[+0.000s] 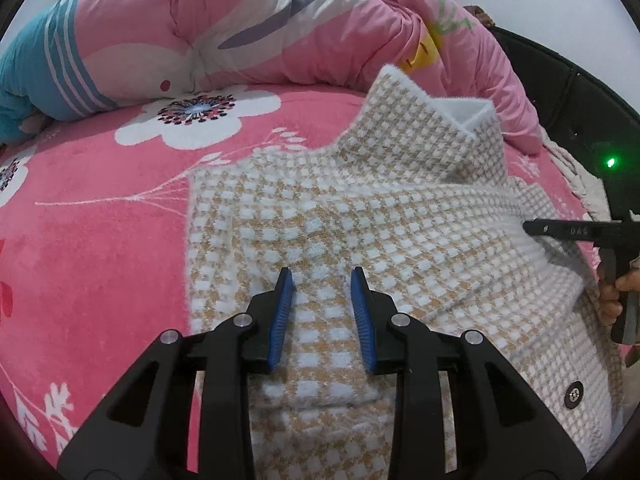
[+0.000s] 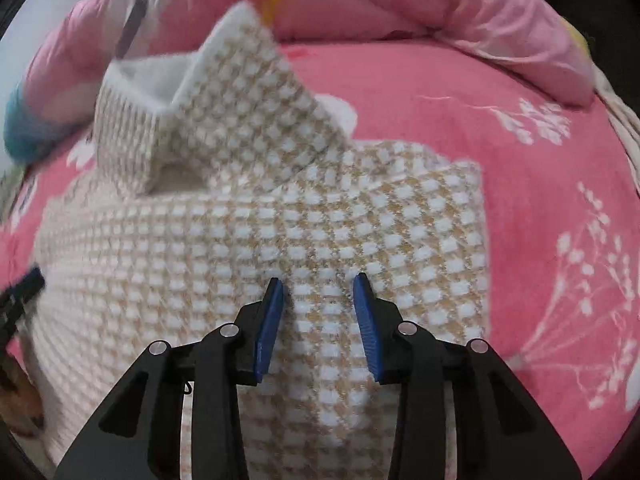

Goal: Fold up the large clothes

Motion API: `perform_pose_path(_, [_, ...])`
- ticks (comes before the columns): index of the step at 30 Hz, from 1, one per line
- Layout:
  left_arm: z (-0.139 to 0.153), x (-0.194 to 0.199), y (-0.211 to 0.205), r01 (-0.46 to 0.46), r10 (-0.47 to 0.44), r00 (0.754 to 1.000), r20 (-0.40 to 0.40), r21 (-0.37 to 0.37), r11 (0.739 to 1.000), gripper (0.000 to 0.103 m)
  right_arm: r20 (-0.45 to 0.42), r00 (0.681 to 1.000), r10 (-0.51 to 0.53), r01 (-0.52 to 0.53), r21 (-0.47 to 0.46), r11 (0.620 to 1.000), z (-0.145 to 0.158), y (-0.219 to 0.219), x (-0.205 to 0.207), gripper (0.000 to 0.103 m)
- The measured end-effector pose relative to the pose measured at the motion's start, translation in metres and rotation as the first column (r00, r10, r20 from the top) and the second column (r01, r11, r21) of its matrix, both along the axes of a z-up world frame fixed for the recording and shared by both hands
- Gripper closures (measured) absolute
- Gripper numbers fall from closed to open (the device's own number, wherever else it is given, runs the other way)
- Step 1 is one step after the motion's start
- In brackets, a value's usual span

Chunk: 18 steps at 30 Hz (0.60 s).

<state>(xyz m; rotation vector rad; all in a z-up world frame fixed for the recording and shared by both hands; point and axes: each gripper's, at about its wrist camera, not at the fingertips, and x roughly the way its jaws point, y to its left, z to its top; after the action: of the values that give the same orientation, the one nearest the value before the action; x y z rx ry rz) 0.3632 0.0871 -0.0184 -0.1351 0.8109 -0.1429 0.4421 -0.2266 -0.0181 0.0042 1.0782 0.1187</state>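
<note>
Left wrist view: our left tongs [image 1: 322, 280] grip a raised fold of the sweater [image 1: 360, 220], blue ribbed pads pinching it from both sides. Our right tongs [image 2: 318, 284] clamp a similar ridge low in their frame. Thick, fuzzy knit could slide from either grip, leaving the fold crooked. Beige-and-white checks fill mid-frame, the collar [image 2: 224, 92] standing upper left, on a plush pink bed [image 1: 100, 220].

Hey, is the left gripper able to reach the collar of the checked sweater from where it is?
Probably yes. The left gripper sits over the sweater, and nothing lies on the fabric between it and the collar; the right gripper is off to the side.
</note>
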Motion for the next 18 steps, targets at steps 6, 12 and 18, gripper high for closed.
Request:
perform_pose_path(6, [0.019, 0.0, -0.015, 0.035, -0.036, 0.998, 0.052, 0.02, 0.999, 0.054, 0.101, 0.971, 0.219, -0.221, 0.018, 0.975, 0.029, 0.068, -0.03, 0.053])
perform_pose_path(12, [-0.001, 0.014, -0.031, 0.005, 0.001, 0.998, -0.061, 0.103, 0.995, 0.047, 0.011, 0.984, 0.177, -0.178, 0.05, 0.983, -0.004, 0.076, -0.018, 0.047])
perform_pose_path(18, [0.011, -0.024, -0.033, 0.044, -0.042, 0.999, -0.017, 0.097, 0.994, 0.033, 0.068, 0.982, 0.175, -0.177, 0.029, 0.984, 0.008, 0.062, -0.067, 0.033])
